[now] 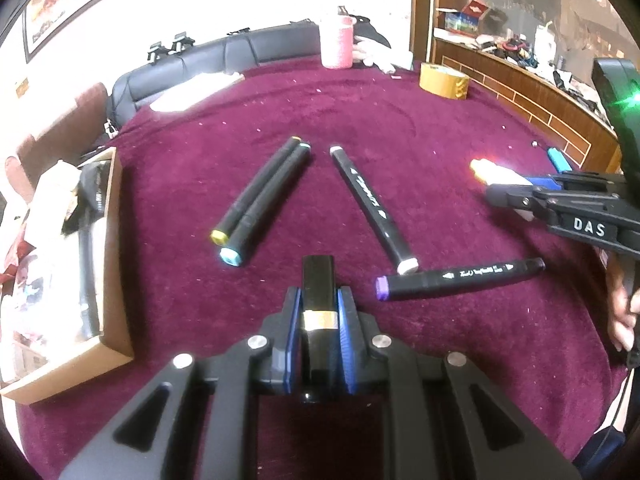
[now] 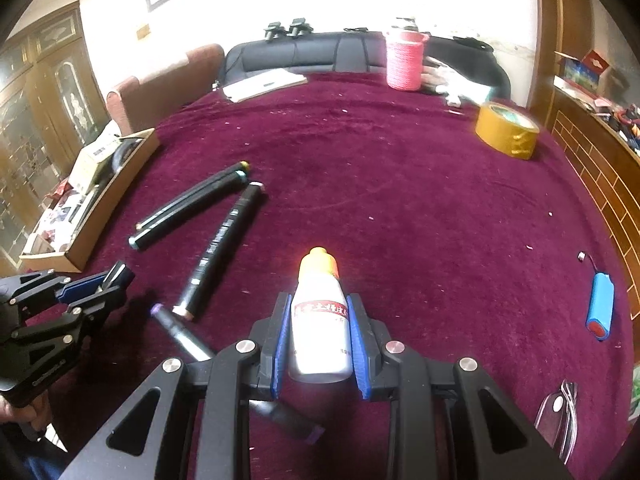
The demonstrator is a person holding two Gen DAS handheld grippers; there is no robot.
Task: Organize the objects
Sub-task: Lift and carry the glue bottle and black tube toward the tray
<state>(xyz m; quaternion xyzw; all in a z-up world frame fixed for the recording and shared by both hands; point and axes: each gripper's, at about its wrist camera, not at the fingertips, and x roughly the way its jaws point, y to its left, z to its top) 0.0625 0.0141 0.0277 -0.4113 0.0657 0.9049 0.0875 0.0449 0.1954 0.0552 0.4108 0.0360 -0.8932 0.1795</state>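
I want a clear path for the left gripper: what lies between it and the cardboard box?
Only bare maroon cloth lies between the left gripper and cardboard box, as the left wrist view shows.

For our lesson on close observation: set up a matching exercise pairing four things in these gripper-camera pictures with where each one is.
Things:
1. white bottle with orange cap
2. black tube with gold band
3. purple-capped marker
4. roll of yellow tape

Places:
A. lying flat on the maroon cloth, nearest the left gripper
B. far right on the cloth, standing apart
C. clamped in the right gripper
D. clamped in the left gripper

Pairs: 1-C, 2-D, 3-A, 4-B
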